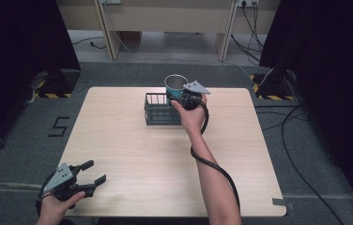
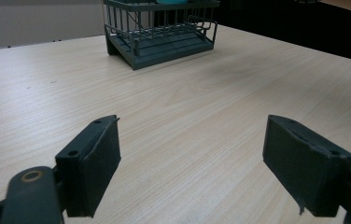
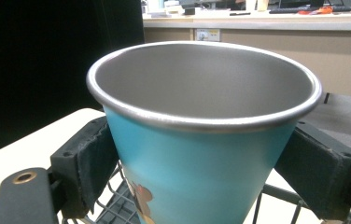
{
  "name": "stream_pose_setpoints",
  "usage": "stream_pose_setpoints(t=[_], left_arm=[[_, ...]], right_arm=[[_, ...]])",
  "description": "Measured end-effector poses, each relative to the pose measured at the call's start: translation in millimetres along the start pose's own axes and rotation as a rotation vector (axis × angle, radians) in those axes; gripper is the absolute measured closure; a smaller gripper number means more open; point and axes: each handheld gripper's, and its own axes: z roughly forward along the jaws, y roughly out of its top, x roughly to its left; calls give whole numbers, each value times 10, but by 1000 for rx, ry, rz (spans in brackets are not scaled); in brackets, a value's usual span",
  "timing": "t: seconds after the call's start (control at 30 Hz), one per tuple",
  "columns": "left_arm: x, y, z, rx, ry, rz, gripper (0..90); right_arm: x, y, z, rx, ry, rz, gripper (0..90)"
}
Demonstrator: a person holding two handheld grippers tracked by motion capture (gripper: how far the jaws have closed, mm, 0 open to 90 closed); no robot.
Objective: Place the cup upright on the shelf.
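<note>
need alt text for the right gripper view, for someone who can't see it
A teal cup with a silver metal rim and inside sits upright, clamped between the two black jaws of the right gripper, close to the camera. Below it are the wires of a dark rack on a pale wooden table; behind are a black curtain and a beige counter.

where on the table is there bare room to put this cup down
Bare wood lies between the wire basket and the left gripper, open at the near left corner, and along the table right of the forearm. It is crowded at the basket, where the right gripper clamps the cup.
</note>
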Motion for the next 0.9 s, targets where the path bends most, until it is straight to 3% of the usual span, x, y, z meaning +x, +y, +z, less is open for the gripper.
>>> stream_pose_setpoints(t=[0.9], left_arm=[[-5,2,4,-1,-5,5,184]], right_arm=[[28,-117,134,88,-29,7,164]])
